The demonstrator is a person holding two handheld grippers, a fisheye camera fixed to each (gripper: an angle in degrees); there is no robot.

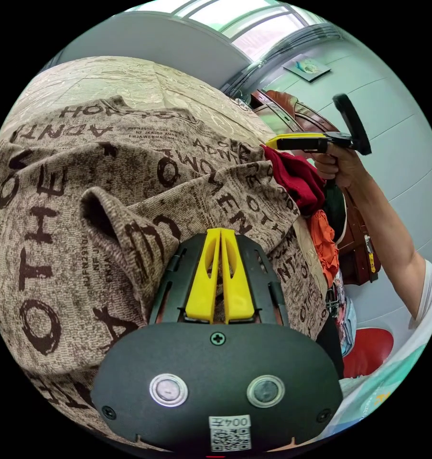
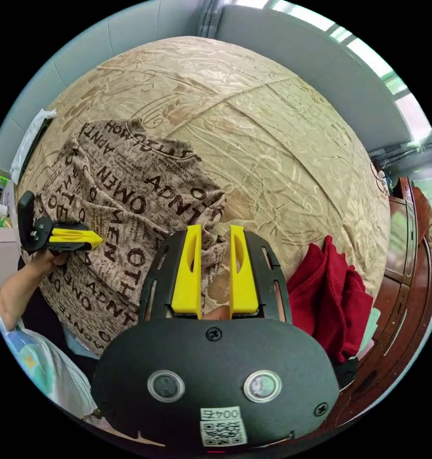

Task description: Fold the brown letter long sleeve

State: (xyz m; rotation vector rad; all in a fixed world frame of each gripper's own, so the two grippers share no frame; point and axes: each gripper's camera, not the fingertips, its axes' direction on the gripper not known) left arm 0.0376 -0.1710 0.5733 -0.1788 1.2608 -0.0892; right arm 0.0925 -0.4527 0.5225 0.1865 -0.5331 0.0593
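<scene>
The brown letter long sleeve (image 2: 130, 201) lay rumpled across the left half of the right gripper view, spread on a beige patterned cover (image 2: 283, 134) that ran off to the upper right. In the left gripper view the same shirt took up the left and centre, a raised fold of it heaped just above the left gripper (image 1: 220, 236), whose yellow jaws were pressed together at the tips with shirt cloth running in under them; whether any fabric was pinched between them could not be made out. The right gripper (image 2: 214, 234) sat at lower centre of its view, jaws parted with a clear gap, a bunched edge of the shirt lying between them but not clamped. At right of centre in the left gripper view a hand (image 1: 338, 167) held that right gripper. A dark red garment (image 2: 333, 296) was piled at the right, beside the shirt's edge, with an orange cloth (image 1: 323, 244) below it and dark wooden furniture (image 2: 407, 267) at the far right.
</scene>
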